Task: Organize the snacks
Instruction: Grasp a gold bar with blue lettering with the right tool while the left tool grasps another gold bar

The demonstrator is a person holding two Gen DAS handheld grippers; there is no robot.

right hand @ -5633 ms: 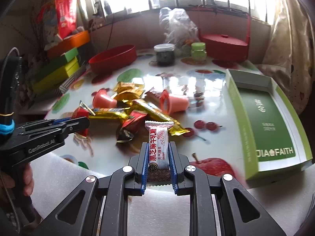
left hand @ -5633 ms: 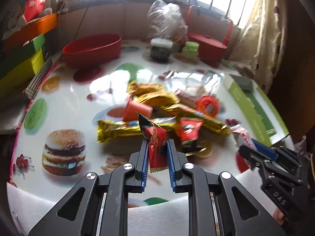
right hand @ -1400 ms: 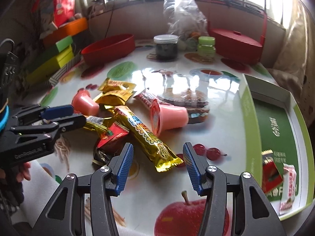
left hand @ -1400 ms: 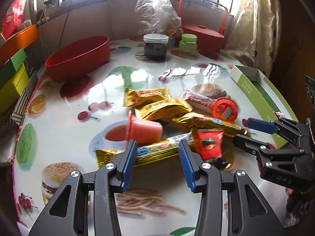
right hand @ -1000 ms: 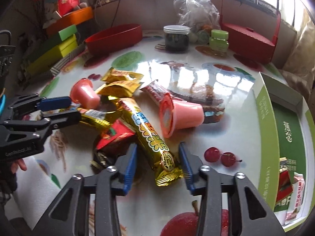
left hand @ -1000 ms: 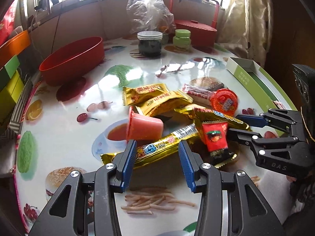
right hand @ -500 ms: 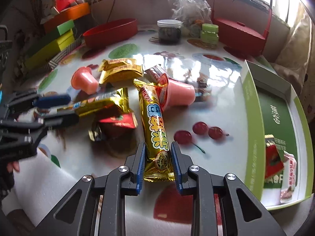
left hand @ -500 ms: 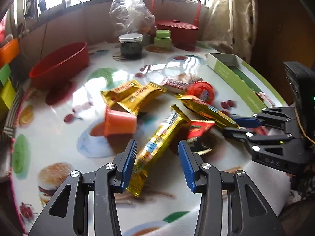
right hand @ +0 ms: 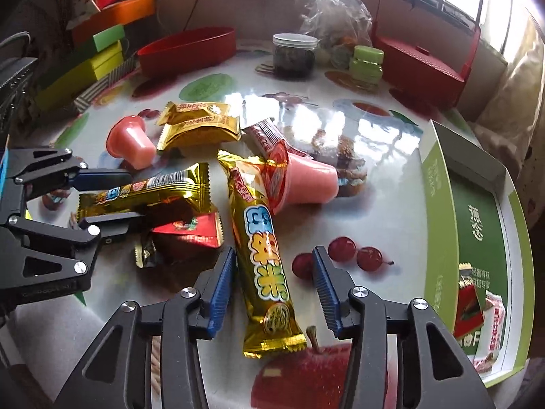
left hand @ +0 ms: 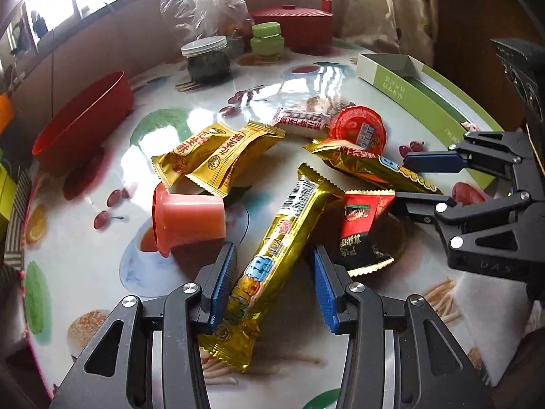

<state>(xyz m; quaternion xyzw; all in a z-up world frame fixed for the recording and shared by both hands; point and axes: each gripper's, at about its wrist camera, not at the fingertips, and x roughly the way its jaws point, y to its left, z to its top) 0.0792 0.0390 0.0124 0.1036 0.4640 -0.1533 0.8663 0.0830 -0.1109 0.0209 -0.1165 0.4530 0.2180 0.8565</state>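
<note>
My left gripper (left hand: 274,284) is open, its jaws on either side of a long gold snack bar (left hand: 272,255) that lies on the table. My right gripper (right hand: 274,288) is open around a second gold bar (right hand: 260,255). Between them lie a red-and-black packet (left hand: 362,230), two gold packets (left hand: 218,151), two pink jelly cups (left hand: 187,216) (right hand: 301,179) and a white-red bar (left hand: 299,124). The green-and-white box (right hand: 439,184) at the right holds two small packets (right hand: 477,313).
A red bowl (left hand: 85,119), a dark jar (left hand: 206,58), a green jar (left hand: 267,39), a plastic bag (left hand: 201,6) and a red lidded basket (left hand: 293,22) stand at the back. Coloured boxes (right hand: 95,58) stack at the left. The table's front edge is near.
My right gripper was shut on its gold bar half a second ago and has opened; the bar lies on the table. My left gripper has come down closer over its bar.
</note>
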